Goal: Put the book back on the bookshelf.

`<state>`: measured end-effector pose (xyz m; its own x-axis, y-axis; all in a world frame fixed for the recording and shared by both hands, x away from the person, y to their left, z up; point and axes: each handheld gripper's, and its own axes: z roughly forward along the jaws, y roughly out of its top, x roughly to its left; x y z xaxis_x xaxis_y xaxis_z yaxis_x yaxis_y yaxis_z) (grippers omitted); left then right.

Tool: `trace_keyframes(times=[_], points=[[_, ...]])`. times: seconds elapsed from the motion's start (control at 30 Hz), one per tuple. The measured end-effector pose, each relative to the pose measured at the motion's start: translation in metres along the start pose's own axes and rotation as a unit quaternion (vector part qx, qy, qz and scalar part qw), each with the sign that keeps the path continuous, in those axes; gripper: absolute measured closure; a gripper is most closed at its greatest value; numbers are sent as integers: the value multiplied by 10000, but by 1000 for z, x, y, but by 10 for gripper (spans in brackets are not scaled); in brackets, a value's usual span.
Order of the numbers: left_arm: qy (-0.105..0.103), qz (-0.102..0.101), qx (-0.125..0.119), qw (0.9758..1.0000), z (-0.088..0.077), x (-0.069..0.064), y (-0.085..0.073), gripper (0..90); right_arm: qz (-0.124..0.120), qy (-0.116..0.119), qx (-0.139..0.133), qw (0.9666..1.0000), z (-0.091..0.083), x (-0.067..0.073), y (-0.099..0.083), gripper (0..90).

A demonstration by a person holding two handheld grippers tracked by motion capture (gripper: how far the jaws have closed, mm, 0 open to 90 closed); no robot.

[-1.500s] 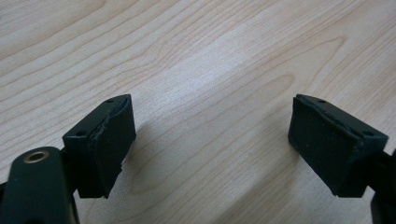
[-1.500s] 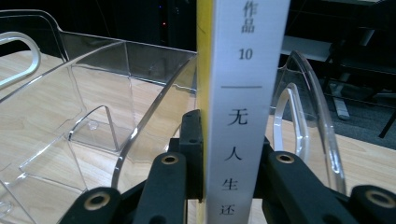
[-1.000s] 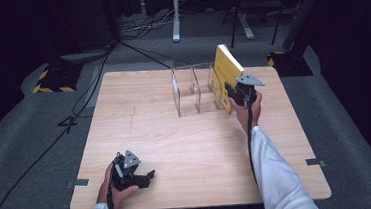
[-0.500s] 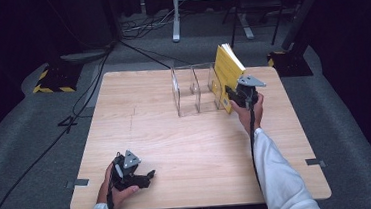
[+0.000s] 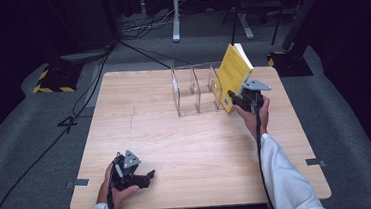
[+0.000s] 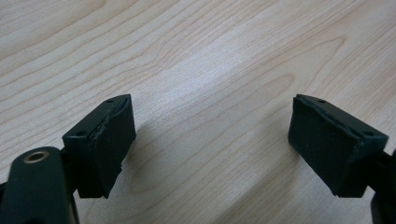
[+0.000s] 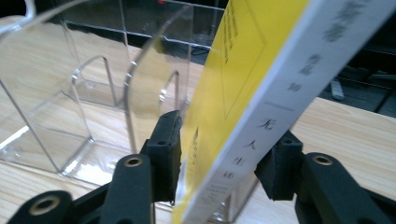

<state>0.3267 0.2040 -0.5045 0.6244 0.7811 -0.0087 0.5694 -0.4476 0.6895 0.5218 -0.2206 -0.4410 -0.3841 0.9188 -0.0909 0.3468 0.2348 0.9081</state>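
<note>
Apparently yellow book (image 7: pixel 243 79) leaning in clear rack (image 7: pixel 84 93).

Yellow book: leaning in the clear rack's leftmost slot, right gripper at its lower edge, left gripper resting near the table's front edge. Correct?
Not leftmost. The high view shows the yellow book leaning at the right end of the clear rack. The rest stands: right gripper at its lower edge, jaws just opening around it; left gripper near the table's front edge.

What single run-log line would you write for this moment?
book: yellow, leaning in clear rack | right gripper: jaws just opening, book between | left gripper: open, over table
</note>
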Motion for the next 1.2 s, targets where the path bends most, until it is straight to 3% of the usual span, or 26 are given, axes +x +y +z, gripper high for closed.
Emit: trace_keyframes(times=[0.1, 0.47, 0.67, 1.2], points=[[3, -6, -1, 10000, 0, 0, 0, 155, 66, 67, 10, 10000, -4, -2, -3, 532], [0, -7, 2, 10000, 0, 0, 0, 154, -141, 123, 124, 9997, -14, -1, -9, 479], [2, -7, -3, 10000, 0, 0, 0, 154, -254, 303, 243, 9989, -19, 0, -12, 403], [52, -45, -4, 10000, 0, -1, 0, 154, -549, 730, 482, 9947, -39, 1, -16, 308]])
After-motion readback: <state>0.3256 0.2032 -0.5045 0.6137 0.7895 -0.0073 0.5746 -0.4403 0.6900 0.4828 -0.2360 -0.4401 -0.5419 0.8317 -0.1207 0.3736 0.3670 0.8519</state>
